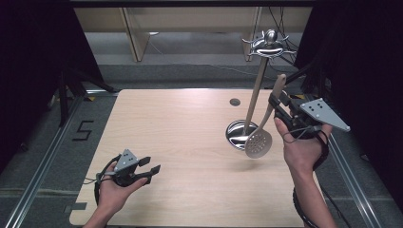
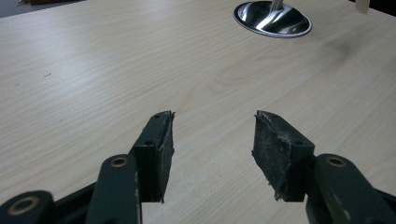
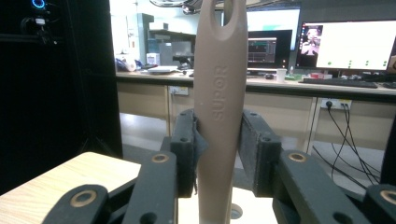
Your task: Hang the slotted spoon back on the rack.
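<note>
High view: wide bare wood is seen on the desk [image 1: 180, 137] between the two hands, and its near edge and left edge lie close to the left hand [image 1: 111, 190]. The left tool [image 1: 149, 170] is held low over the near-left part of the desk, with its jaws well apart and nothing between them; in the left gripper view the left tool [image 2: 213, 140] points over bare wood toward the shiny round base [image 2: 273, 18] of the rack. At the right edge of the desk, the right tool [image 1: 274, 105] is raised, and its jaws are closed on the handle of the skimmer [image 1: 259, 141]. The perforated head of the skimmer hangs above the desk, just beside the rack [image 1: 256, 90]. In the right gripper view, the beige handle [image 3: 219, 112] is seen upright, clamped between both pads. The right hand [image 1: 302, 147] is lifted, with the wrist near the desk's right edge.
</note>
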`<action>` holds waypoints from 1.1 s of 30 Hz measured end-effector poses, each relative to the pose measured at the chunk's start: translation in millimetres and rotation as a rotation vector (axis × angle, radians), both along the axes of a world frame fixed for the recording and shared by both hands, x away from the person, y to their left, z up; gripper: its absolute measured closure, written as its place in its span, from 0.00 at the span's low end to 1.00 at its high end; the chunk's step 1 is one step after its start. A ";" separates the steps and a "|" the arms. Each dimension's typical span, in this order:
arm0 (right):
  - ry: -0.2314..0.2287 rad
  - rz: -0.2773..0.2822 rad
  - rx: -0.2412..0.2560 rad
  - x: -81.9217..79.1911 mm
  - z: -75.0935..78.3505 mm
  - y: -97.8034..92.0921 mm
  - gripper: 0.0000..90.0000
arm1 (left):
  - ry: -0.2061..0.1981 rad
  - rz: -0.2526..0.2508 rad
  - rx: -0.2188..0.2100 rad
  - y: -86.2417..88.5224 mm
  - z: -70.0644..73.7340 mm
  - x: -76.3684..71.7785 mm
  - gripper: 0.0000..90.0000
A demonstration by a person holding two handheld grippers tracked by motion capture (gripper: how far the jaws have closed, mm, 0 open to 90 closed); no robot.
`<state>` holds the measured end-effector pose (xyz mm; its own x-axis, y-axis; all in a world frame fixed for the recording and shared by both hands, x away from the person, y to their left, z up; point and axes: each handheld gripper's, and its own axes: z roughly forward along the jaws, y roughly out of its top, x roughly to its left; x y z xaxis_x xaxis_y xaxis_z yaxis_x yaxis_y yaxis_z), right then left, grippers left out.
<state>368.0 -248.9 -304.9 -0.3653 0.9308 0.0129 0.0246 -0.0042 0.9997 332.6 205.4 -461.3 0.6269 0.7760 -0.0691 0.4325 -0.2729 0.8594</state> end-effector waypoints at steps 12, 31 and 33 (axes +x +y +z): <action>0.012 -0.008 0.009 3.0 3.9 2.7 0.77 | 0.005 0.004 -0.004 -0.7 -0.6 0.0 0.52; 0.011 -0.026 0.007 12.3 10.4 1.9 0.77 | 0.004 0.001 -0.005 -0.3 -0.7 0.6 0.52; 0.016 -0.022 0.007 12.5 11.3 1.8 0.77 | 0.003 0.001 -0.004 -0.2 -0.8 0.6 0.52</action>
